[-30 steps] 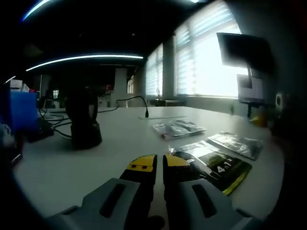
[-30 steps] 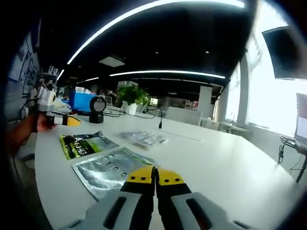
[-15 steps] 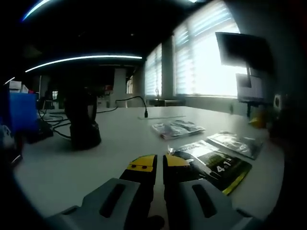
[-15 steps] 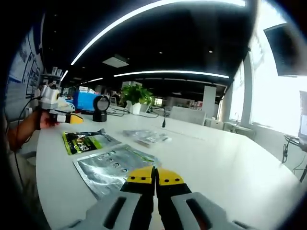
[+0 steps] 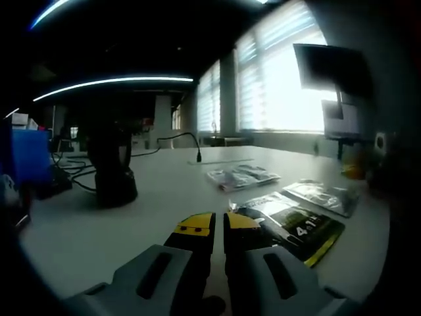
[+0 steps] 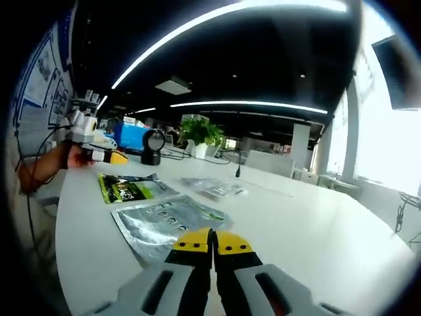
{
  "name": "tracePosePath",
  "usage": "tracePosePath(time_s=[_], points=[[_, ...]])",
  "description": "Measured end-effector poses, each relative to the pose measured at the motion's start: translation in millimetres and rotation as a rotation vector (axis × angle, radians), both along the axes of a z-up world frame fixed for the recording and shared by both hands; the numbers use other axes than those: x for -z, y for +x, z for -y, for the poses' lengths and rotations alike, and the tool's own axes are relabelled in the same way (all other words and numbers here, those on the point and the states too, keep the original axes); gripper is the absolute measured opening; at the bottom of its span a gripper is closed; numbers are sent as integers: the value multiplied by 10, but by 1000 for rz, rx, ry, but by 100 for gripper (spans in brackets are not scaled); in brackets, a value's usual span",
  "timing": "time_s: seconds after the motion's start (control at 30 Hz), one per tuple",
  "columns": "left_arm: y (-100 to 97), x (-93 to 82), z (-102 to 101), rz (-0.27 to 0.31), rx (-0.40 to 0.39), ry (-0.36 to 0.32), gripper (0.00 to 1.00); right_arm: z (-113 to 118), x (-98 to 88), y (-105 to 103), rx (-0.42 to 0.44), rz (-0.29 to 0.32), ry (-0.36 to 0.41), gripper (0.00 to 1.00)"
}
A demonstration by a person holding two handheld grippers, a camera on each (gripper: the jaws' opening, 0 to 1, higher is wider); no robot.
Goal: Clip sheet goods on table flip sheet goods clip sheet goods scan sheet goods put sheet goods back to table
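My right gripper jaws together, empty; silver pouch lies flat just beyond tips, nearer than second ago. Left gripper jaws together, empty, unmoved; green packet right of tips. No clip yet; I judge approach phase.

left gripper: we see grey moulded jaw bodies, each with a dark oblong slot
left tips: yellow caps over black, small dark marks on them
right gripper: same build, grey bodies, yellow-black tips
left gripper in right gripper view: pale body, yellow tip, dark cable trailing
hand: bare, no sleeve visible
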State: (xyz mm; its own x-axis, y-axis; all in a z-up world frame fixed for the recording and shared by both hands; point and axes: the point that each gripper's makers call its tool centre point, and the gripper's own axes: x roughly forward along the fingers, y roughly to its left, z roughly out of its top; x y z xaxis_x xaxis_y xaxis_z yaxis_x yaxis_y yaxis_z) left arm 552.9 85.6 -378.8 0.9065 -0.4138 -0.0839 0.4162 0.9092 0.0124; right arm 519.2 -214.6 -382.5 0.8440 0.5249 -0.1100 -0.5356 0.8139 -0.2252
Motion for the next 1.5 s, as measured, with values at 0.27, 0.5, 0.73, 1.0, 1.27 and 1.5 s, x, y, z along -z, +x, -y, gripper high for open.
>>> tracePosePath(time_s=[0.27, 0.5, 0.73, 1.0, 1.27, 1.5], points=[[-2, -25, -17, 23, 18, 14, 0, 10, -32, 9, -8, 3, 35, 0], [-33, -59, 6, 54, 39, 29, 0, 14, -23, 18, -6, 6, 25, 0], [-40, -116, -37, 72, 36, -13, 0, 18, -20, 24, -5, 7, 21, 0], [-59, -78, 46, 107, 64, 105, 0, 35, -13, 35, -3, 9, 18, 0], [-51, -68, 36, 93, 59, 79, 0, 57, -12, 58, -5, 10, 20, 0], [-59, -77, 44, 101, 64, 82, 0, 87, -21, 77, 6, 21, 19, 0]])
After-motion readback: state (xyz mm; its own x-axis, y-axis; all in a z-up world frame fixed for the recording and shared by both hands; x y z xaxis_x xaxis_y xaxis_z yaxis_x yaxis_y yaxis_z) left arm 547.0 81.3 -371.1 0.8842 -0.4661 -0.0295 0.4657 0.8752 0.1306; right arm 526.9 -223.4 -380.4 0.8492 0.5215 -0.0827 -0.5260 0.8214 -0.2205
